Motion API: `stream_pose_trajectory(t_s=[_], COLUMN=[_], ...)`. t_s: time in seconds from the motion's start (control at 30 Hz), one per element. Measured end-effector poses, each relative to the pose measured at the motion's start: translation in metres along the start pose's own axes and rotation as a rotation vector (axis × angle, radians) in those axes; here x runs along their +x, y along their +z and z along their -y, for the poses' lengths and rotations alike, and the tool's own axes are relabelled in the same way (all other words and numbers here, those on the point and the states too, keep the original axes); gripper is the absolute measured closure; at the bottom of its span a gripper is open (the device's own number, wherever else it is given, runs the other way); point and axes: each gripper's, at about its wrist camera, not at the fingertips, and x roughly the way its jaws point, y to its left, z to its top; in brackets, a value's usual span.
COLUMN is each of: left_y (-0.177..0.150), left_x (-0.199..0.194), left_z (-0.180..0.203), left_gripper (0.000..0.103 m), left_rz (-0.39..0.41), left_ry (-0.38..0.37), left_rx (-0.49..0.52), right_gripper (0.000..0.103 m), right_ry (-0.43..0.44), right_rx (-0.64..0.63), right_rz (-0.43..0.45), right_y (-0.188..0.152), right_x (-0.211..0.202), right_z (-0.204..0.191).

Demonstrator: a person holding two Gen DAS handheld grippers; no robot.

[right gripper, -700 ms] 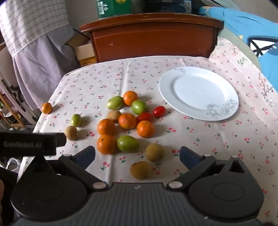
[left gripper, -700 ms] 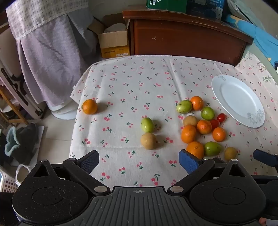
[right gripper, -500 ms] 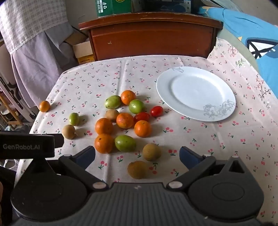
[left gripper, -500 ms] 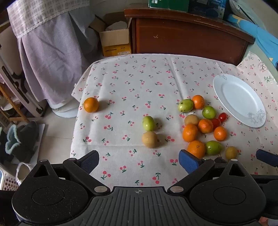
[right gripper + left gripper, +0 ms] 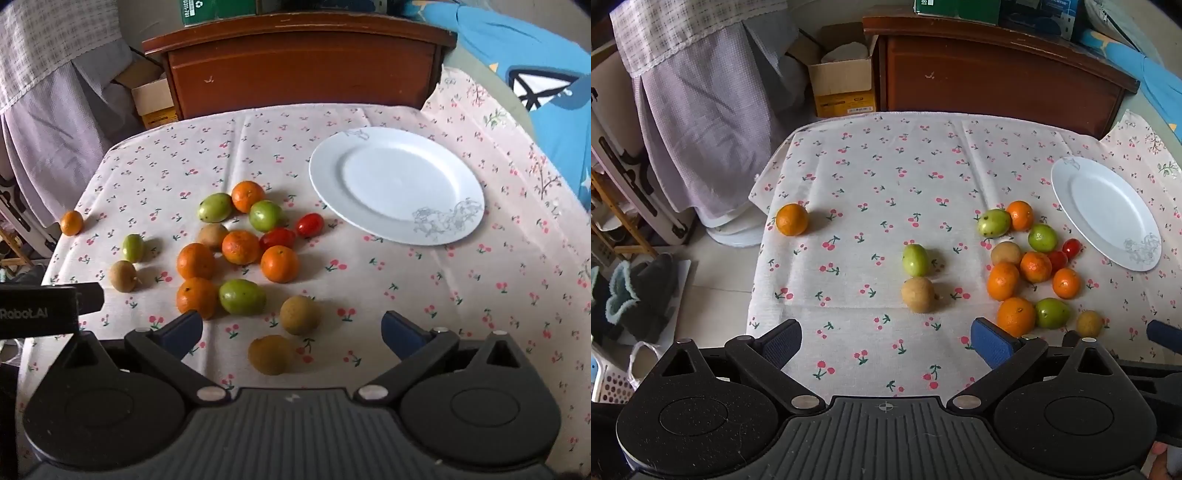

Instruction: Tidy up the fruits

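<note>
Both my grippers hang spread wide over the cherry-print tablecloth (image 5: pixel 886 177), nothing between the pads. Left gripper (image 5: pixel 886 341): brown fruit (image 5: pixel 918 294) and green fruit (image 5: pixel 915 259) just ahead of the fingers, lone orange (image 5: pixel 791 219) far ahead-left. Right gripper (image 5: pixel 291 330): two brown fruits (image 5: pixel 300 315) just ahead, fruit cluster (image 5: pixel 236 247) ahead-left, white plate (image 5: pixel 397 184) ahead-right. Wooden cabinet (image 5: pixel 303 62) beyond the table.

So on the tabletop (image 5: pixel 480 295) I count six oranges (image 5: pixel 279 263), four green fruits (image 5: pixel 242 296), four brown ones (image 5: pixel 300 314), two little tomatoes (image 5: pixel 310 225), one white plate (image 5: pixel 397 184).
</note>
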Motion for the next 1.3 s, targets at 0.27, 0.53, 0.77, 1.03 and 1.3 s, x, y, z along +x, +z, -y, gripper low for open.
stream_pose_trajectory(t_s=[0.27, 0.53, 0.77, 1.03, 1.3], left_y=[-0.005, 0.002, 0.010, 0.031, 0.048], left_x=[0.000, -0.003, 0.006, 0.018, 0.045], left_z=[-0.002, -0.024, -0.054, -0.075, -0.084], left_gripper=[0.004, 0.004, 0.004, 0.004, 0.004], left_rz=[-0.004, 0.023, 0.040, 0.083, 0.119], left_ry=[0.007, 0.036, 0.082, 0.112, 0.097], left_rx=[0.022, -0.009, -0.061, -0.078, -0.073], right_gripper=[0.001, 0.001, 0.001, 0.001, 0.002], right_ry=[-0.014, -0.073, 0.021, 0.074, 0.100], right_rx=[0.043, 0.024, 0.103, 0.156, 0.181], right_rz=[0.001, 0.029, 0.032, 0.043, 0.053], right_y=[0.001, 0.000, 0.003, 0.014, 0.019], right_x=[0.001, -0.004, -0.007, -0.005, 0.000], right_z=[0.006, 0.002, 0.007, -0.002, -0.011])
